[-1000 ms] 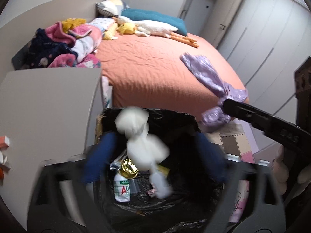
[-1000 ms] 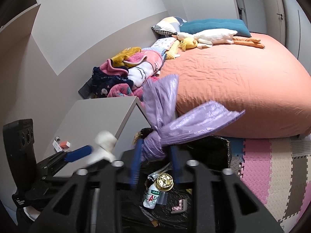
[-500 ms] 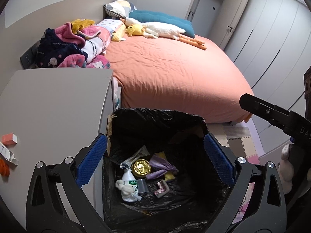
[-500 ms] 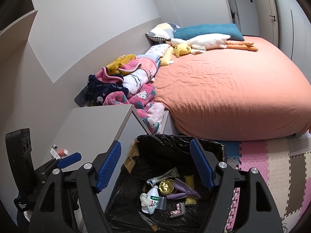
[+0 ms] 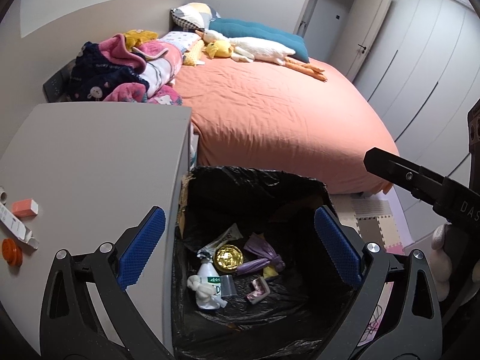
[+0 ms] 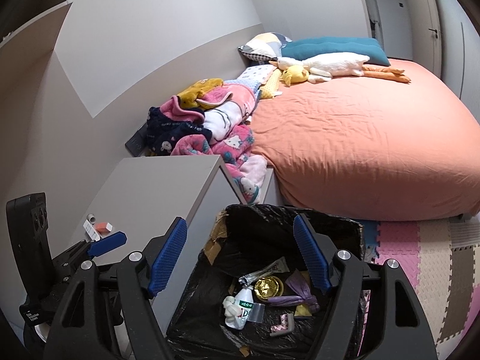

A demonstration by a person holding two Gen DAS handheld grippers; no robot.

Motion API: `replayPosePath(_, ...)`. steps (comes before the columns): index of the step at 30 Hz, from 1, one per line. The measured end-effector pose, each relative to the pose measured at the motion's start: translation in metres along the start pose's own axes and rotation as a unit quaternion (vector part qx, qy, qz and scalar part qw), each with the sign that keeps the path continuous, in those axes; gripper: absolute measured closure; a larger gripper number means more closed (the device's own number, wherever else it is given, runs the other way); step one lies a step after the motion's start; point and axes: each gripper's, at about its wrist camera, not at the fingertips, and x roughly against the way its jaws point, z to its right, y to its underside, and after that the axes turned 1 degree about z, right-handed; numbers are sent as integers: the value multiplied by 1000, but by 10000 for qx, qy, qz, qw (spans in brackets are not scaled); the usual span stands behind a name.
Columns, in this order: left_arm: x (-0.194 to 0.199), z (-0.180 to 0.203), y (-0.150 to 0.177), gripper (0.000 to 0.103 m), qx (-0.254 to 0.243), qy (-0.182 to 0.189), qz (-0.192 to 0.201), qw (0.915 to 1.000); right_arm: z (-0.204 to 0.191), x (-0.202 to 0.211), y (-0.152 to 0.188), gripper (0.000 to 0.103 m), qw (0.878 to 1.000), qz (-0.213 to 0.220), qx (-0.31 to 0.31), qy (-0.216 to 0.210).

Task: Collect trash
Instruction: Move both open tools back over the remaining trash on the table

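Observation:
A bin lined with a black bag (image 5: 255, 177) (image 6: 330, 219) stands between the grey nightstand and the bed. In it lie a white tissue wad (image 5: 204, 291) (image 6: 229, 307), a purple plastic bag (image 5: 261, 258) (image 6: 297, 295), a gold foil cup (image 5: 229, 256) (image 6: 268, 286), a small white bottle (image 5: 210, 273) (image 6: 241, 306) and other scraps. My left gripper (image 5: 240, 246) hovers above the bin, open and empty. My right gripper (image 6: 240, 255) is also above the bin, open and empty. The right gripper's body (image 5: 420, 183) shows at the right of the left wrist view.
The grey nightstand (image 5: 90, 156) (image 6: 162, 186) holds an orange box (image 5: 24, 207) (image 6: 103, 226), a white carton (image 5: 15, 225) and an orange cap (image 5: 11, 252). An orange bed (image 5: 279, 114) (image 6: 360, 150) carries blankets and plush toys. Foam mats (image 6: 435, 255) cover the floor.
Both grippers opened and let go: the tissue wad and the purple bag fell into the bin. Both grippers have since drawn back slightly above it.

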Motion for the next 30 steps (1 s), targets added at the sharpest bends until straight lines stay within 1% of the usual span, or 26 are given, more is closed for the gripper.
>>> replayPosePath(9, 15, -25, 10, 7, 177, -180, 114, 9996, -28, -12, 4, 29, 9994, -109, 239, -205)
replayPosePath(18, 34, -56, 26, 7, 502, -399, 201, 9977, -62, -28, 10, 29, 9975, -290, 480, -439)
replayPosePath(21, 40, -69, 33, 7, 663, -509, 255, 9962, -76, -35, 12, 29, 9961, -372, 592, -543)
replayPosePath(24, 48, -84, 39, 7, 845, -699, 332, 9934, -91, -41, 15, 29, 9942, -429, 745, -644)
replayPosePath(30, 59, -111, 51, 7, 1172, -946, 374, 9879, -119, -55, 21, 29, 9895, -603, 1013, -836)
